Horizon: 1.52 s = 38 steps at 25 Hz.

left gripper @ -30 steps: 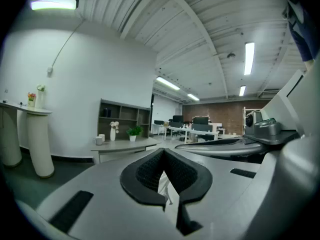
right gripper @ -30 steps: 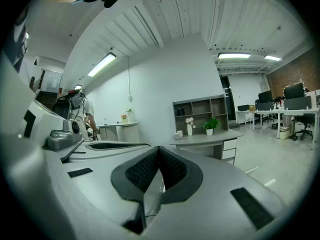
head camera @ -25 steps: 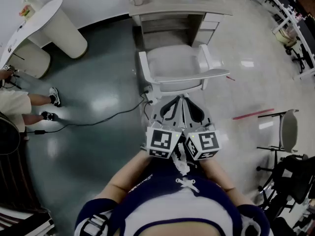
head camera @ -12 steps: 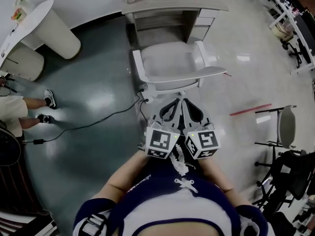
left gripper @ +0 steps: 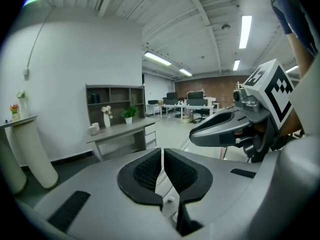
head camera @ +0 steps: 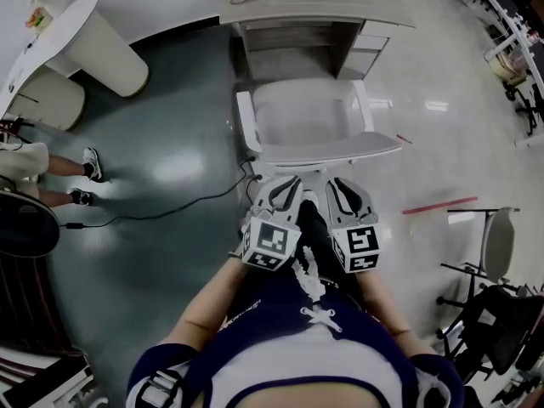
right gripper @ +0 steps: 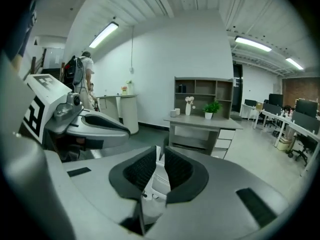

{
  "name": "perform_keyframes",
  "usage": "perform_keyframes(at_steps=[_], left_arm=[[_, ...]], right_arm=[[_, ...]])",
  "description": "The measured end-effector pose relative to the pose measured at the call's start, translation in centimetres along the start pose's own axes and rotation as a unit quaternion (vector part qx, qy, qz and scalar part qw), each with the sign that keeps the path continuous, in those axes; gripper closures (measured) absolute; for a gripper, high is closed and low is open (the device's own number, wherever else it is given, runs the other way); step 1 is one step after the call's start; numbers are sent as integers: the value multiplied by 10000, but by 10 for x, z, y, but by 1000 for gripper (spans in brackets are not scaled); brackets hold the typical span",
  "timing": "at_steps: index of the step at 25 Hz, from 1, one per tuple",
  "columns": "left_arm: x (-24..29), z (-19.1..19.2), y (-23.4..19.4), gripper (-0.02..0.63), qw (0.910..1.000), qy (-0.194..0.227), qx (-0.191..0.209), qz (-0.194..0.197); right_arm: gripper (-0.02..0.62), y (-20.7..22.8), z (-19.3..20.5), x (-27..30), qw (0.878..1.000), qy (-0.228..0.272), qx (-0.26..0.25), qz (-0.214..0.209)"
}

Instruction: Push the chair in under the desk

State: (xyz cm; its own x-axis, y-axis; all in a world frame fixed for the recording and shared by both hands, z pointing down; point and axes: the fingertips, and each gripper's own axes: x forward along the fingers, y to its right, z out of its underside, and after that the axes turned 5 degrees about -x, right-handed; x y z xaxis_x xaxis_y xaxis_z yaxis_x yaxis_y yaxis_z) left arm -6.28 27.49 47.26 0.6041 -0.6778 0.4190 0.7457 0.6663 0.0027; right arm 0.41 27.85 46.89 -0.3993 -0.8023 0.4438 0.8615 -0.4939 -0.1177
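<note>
A white chair (head camera: pixel 310 113) stands facing a grey bench (head camera: pixel 314 11), with two hand-held grippers close behind it.
The chair sits just in front of the bench's opening, not yet tucked under. The left hand-held gripper (head camera: pixel 283 187) and right hand-held gripper (head camera: pixel 340 189) are side by side near the backrest (head camera: pixel 331 149). Both have jaws pressed together and empty, probably to push evenly with blunt tips. Whether they touch the backrest is unclear.

Grey left gripper (head camera: pixel 290 184) and right gripper (head camera: pixel 337 185) — black ribbed pads (left gripper: pixel 145 171), white cubes (head camera: pixel 272 245) with black square markers; navy-and-white laced top (head camera: pixel 306 351).
</note>
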Motion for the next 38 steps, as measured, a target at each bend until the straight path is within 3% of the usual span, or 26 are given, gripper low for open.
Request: perform_keyframes(at_steps=[3,7,10,13,16,23,26,31,33,38], left_arm=[[17,6,-7,597,9997,-227,-65,-6],[39,15,-13,595,9985,-532,152,-55],[53,22,-15,583,9969,-740,250,11],[69,29,-15,522,9939,-1003,429,135],[84,39,-14,460,9865,-1325,946,193],[112,68,-13,400,9576,-1903,2153,209],[123,77,-14,394,9524,-2062,2232,225],[139,86,-14,394,9462,-2247,2320,211],[143,88,-13,394,9464,-2282,2273,230],[149,92,-12,394,9491,-2204,2245,138]], right_arm=[[581,8,8,16,9988,-207,-263,-353],[581,13,19,36,9923,-496,-741,-855],[528,16,31,50,9825,-791,-1225,-1159],[511,25,41,61,9721,-1064,-1597,-1352],[489,37,52,70,9621,-1265,-2006,-1346],[463,71,93,85,9252,-1807,-3098,-1243],[460,83,108,91,9121,-1940,-3377,-1280],[462,96,131,99,8780,-2061,-4075,-1438],[462,100,135,102,8739,-2023,-4158,-1502],[449,105,137,106,8802,-1860,-3997,-1759]])
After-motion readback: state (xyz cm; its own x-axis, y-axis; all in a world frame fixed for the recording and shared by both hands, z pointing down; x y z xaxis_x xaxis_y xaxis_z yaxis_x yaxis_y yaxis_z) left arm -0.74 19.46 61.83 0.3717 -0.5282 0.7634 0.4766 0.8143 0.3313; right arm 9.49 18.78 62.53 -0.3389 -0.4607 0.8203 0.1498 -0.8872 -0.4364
